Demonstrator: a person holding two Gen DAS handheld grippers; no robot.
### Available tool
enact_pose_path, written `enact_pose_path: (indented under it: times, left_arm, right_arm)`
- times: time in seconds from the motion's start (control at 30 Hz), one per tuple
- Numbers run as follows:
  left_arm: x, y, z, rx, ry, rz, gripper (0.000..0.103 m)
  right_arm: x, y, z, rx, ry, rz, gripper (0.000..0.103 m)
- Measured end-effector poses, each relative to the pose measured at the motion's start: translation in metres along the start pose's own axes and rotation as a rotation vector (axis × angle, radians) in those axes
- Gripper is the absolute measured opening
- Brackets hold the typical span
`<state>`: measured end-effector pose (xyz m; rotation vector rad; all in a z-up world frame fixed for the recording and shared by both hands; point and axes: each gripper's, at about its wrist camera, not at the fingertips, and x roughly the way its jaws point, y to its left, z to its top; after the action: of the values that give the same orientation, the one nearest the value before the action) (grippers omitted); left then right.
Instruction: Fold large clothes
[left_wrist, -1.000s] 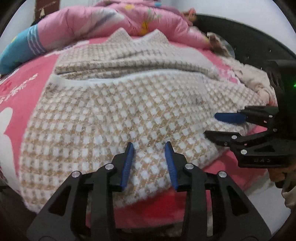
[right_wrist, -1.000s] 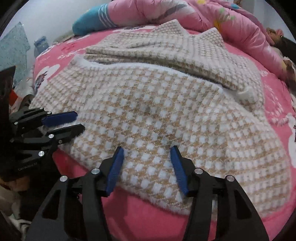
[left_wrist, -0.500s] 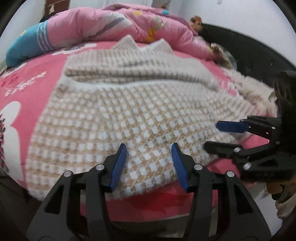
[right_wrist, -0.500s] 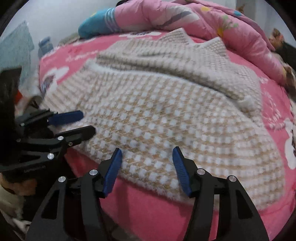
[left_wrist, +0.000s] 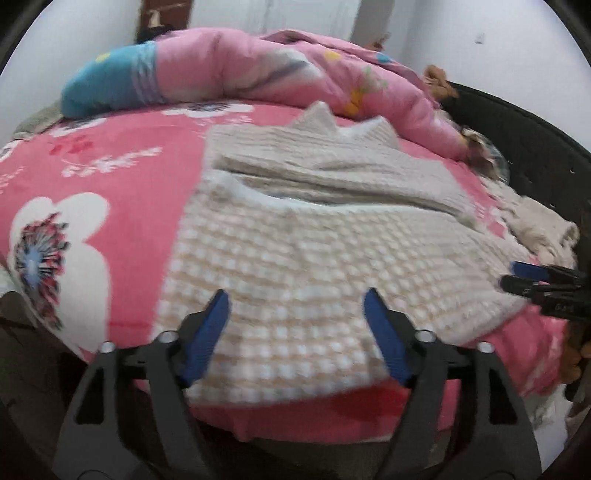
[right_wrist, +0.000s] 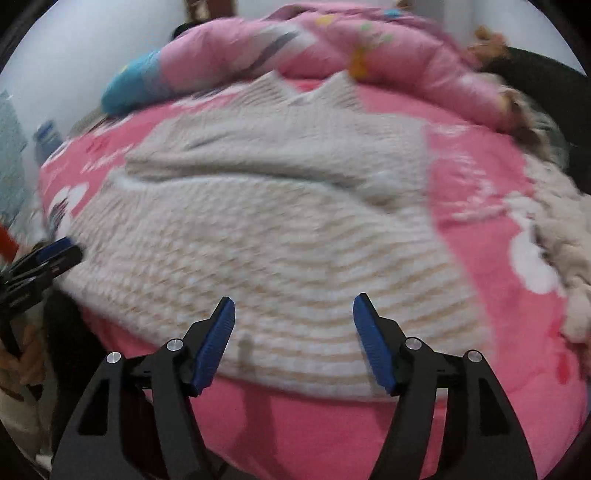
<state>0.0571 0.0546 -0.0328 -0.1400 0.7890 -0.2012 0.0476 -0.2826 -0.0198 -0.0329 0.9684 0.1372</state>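
Left wrist view: sweater (left_wrist: 325, 258), beige-and-white check knit, lies flat on the pink bedsheet (left_wrist: 122, 184), collar at 12 o'clock, hem at 6 by the bed edge, sleeves folded across the chest. Left gripper (left_wrist: 295, 332) hangs over the hem w/ nothing between its blue pads; jaws have just been opening and stand wide, released. Right gripper (left_wrist: 532, 277) shows at 3 o'clock by the sweater's side edge. Rolled pink quilt (left_wrist: 295, 70) sits at 12, well apart.

Right wrist view: blurry. Right gripper (right_wrist: 293, 339) is over the hem too, jaws just been opening, spread wide, gripping nothing. Left gripper (right_wrist: 55, 251) pokes in at 9 o'clock near the sweater's edge. Sweater (right_wrist: 277, 221) fills the centre.

Step, as I read it: sleeves are in, hem not yet taken; between folds. Next move prob. needs both grippers down on the hem corners at 6, pinch thru both layers, then carry the hem toward the collar at 12, keeping both sides level.
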Motion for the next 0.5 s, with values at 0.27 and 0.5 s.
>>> enact_pose_path:
  times: [0.27,0.5]
  left_arm:
    - [0.003,0.004,0.008,-0.031,0.04,-0.016,0.082]
    - [0.015,-0.017,0.051,-0.001,0.018,-0.01,0.09]
  right_arm:
    - [0.017,-0.021,0.0,0.083,0.087,-0.031,0.069]
    - [0.004,0.022,0.056,0.055,-0.052,0.107,0.087]
